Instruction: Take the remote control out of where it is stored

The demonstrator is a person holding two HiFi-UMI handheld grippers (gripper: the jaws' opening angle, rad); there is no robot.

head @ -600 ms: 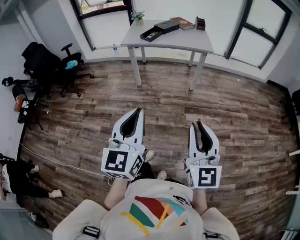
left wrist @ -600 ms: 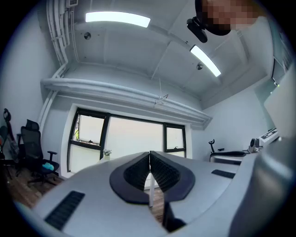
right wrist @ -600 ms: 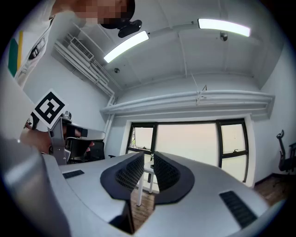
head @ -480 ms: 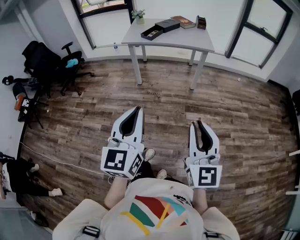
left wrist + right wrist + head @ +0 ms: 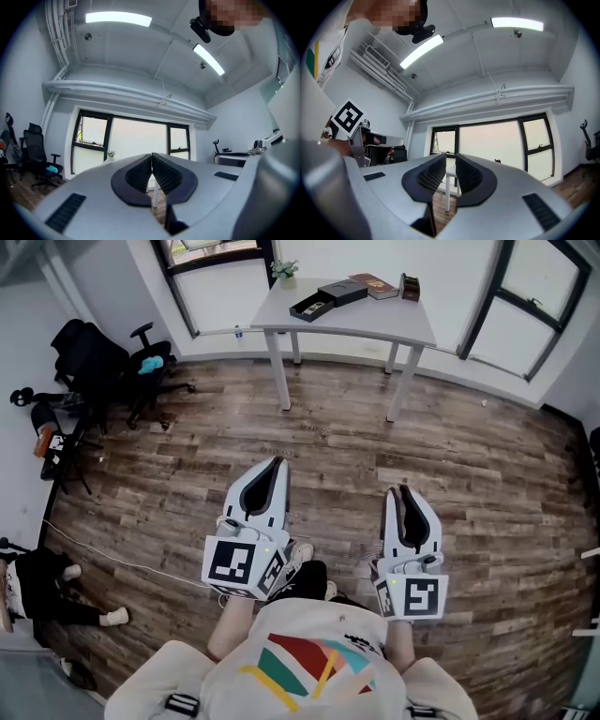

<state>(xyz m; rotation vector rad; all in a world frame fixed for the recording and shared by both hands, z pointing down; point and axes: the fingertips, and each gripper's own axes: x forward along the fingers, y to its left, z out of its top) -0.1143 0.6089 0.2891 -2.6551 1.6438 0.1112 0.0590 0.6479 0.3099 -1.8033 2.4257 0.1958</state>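
Note:
A white table (image 5: 375,329) stands far ahead by the windows. On it lies an open black box (image 5: 309,307) with a slim thing inside, too small to tell as the remote control, and its black lid (image 5: 339,292) beside it. My left gripper (image 5: 277,461) is held low over the wood floor, well short of the table, with its jaws shut and empty; in the left gripper view the left gripper (image 5: 151,157) has its pads touching at the tip. My right gripper (image 5: 401,488) hangs beside it, and the right gripper view shows the right gripper (image 5: 450,157) with a narrow gap and nothing in it.
A brown book (image 5: 375,285), a small dark object (image 5: 409,287) and a potted plant (image 5: 286,271) share the table. A black office chair (image 5: 103,367) with clutter stands at the left wall. A person's legs (image 5: 66,601) and a thin cable (image 5: 122,563) lie at the left.
The view has shifted a little, so the table sits slightly further right. My right gripper has sunk a little lower. The left gripper has hardly moved.

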